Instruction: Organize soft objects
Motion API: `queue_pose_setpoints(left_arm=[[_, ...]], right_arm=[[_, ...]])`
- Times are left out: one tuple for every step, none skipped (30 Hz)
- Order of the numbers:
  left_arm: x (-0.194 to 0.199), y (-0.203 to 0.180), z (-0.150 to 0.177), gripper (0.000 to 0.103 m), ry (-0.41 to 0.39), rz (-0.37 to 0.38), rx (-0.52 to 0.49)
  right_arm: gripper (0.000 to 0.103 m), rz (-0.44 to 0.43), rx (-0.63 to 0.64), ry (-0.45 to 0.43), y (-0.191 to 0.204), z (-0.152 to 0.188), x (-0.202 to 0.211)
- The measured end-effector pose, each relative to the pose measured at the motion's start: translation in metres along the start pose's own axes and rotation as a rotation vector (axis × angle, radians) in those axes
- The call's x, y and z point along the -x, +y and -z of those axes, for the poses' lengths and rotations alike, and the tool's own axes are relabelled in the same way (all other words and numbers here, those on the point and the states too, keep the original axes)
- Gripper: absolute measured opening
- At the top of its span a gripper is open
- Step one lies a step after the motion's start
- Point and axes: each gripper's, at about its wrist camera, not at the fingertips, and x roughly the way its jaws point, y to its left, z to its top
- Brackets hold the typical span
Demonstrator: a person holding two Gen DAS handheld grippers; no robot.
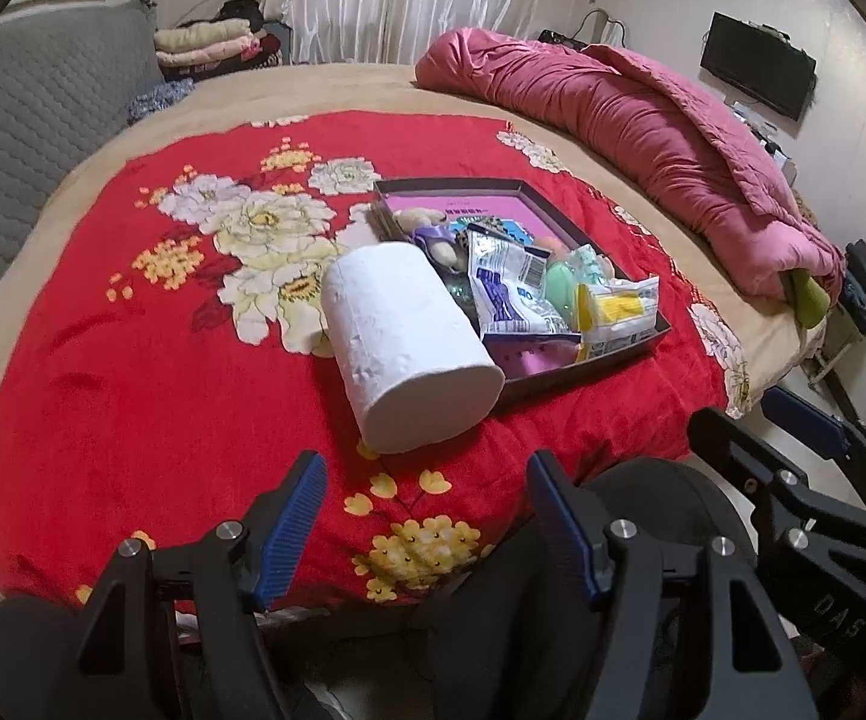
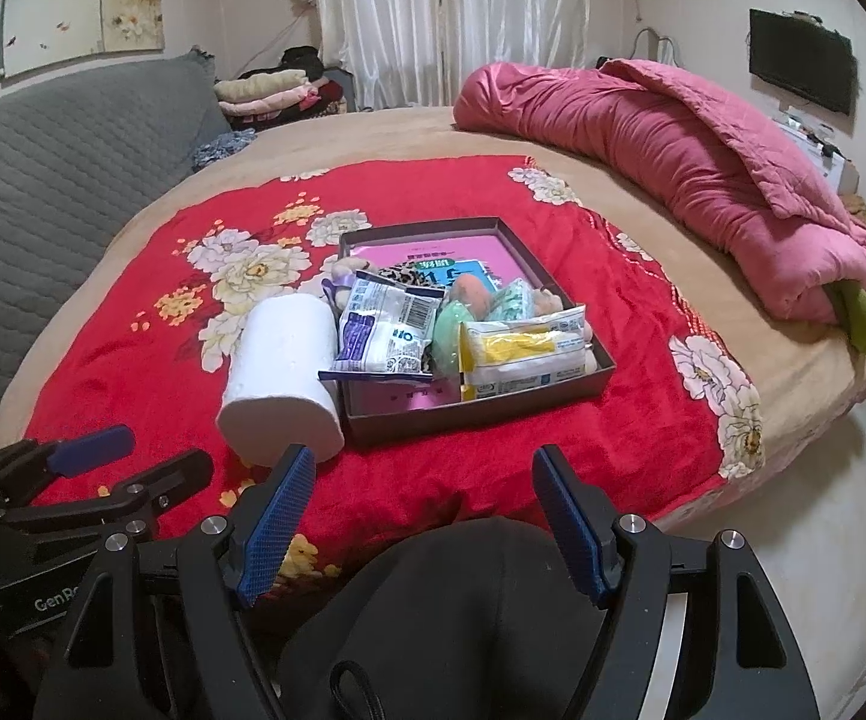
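Note:
A white paper roll (image 1: 403,348) lies on its side on the red floral blanket (image 1: 163,372), touching the left side of a dark shallow box (image 1: 613,354). The box holds soft packets, a green sponge (image 1: 562,285), a plush toy (image 1: 421,219) and other small items. In the right wrist view the roll (image 2: 283,372) lies left of the box (image 2: 475,414). My left gripper (image 1: 427,528) is open and empty, near the blanket's front edge, short of the roll. My right gripper (image 2: 424,519) is open and empty in front of the box.
A rolled pink quilt (image 1: 643,126) lies along the bed's right side. A grey quilted headboard (image 1: 19,132) stands at left. Folded clothes (image 1: 205,42) are stacked behind the bed. A wall TV (image 1: 757,75) hangs at right. Floor (image 2: 793,540) shows at the bed's right.

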Motion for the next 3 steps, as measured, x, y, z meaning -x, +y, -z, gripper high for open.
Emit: queue_pose_setpoints(left_arm=[[-0.0013,0.0011,0.0003,0.068,0.004,0.008,0.004],[-0.0034,0.0035,0.0008,0.069,0.01,0.014,0.014],[-0.0051,0.0057,0.001,0.069,0.014,0.016,0.02]], right_arm=[[0.076,-0.006,0.001,0.006,0.0,0.0,-0.0022],[0.076,-0.01,0.003,0.013,-0.0011,-0.0005,-0.0047],[0.076,-0.017,0.003,0.019,-0.0019,-0.0011,-0.007]])
